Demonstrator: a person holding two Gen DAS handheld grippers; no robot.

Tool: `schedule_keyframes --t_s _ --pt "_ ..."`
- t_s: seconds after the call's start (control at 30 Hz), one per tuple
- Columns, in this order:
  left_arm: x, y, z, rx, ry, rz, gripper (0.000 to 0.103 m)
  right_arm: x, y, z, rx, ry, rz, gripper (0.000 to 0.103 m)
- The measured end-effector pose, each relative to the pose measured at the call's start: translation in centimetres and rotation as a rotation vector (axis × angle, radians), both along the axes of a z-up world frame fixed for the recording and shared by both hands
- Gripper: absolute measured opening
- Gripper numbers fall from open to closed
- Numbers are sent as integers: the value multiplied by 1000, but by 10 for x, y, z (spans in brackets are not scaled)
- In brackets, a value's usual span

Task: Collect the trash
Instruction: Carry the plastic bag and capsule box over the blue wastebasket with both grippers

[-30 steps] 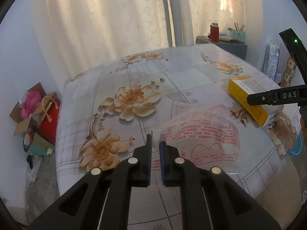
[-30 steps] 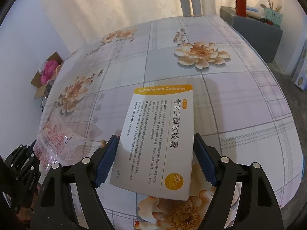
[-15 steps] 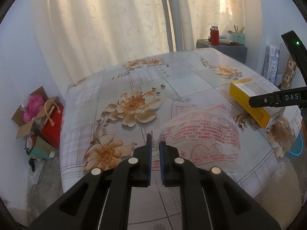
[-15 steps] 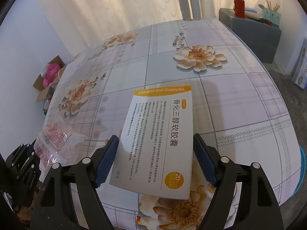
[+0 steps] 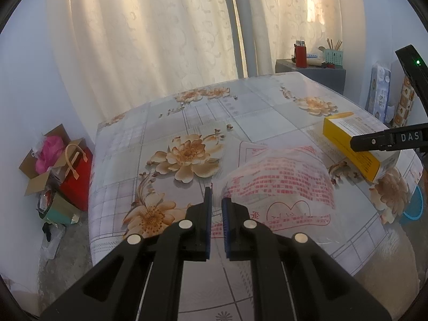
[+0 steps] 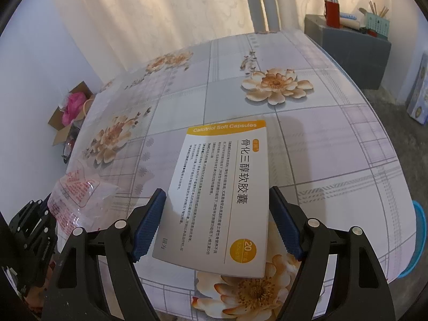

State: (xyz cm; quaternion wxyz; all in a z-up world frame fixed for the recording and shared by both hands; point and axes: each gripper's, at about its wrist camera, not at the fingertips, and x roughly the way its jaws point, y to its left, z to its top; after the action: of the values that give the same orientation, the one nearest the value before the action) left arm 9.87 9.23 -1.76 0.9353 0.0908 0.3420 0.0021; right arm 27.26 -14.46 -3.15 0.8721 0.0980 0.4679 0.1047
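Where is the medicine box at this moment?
In the right wrist view, the medicine box sits between the right gripper's fingers, above the floral table.

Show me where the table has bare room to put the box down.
Bare cloth lies beyond the box, around the far flower print and across the table to its right edge. The near-left corner is crowded: the plastic bag lies beside the left hand-held gripper.

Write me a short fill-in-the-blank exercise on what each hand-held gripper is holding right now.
1. The right hand-held gripper clamps a medicine ____ labelled Calcitriol Soft Capsules.
2. The left hand-held gripper pinches a clear plastic bag printed in ____ text.
3. The tablecloth shows a ____ pattern.

Missing words: box; red; flower
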Motion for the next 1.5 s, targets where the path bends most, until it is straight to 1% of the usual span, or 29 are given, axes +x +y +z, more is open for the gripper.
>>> schedule_keyframes --t_s 0.3,0.5,0.77,0.93,1.03,1.2,1.33,1.5 --pt "-3 -2 5 9 -14 0 7 -6 -8 3 20 -12 -7 73" --pt "-6 -9 16 20 -40 -9 7 -14 -18 10 32 -33 -19 73" --pt "-5 -32 36 50 -88 -63 7 -32 -46 23 72 -74 -62 73" --pt "-2 -59 47 66 -114 -123 7 -50 -78 27 98 -98 -116 73" --pt "0 -81 54 72 -133 -175 7 -61 -99 28 115 -103 -159 73" --pt "5 -122 63 76 -150 -271 7 -87 -143 24 171 -117 -267 73" --pt "11 -165 68 85 -152 -371 7 -109 -178 18 211 -131 -350 73" --pt "17 -229 72 78 -149 -500 7 -140 -236 5 233 -132 -482 73"
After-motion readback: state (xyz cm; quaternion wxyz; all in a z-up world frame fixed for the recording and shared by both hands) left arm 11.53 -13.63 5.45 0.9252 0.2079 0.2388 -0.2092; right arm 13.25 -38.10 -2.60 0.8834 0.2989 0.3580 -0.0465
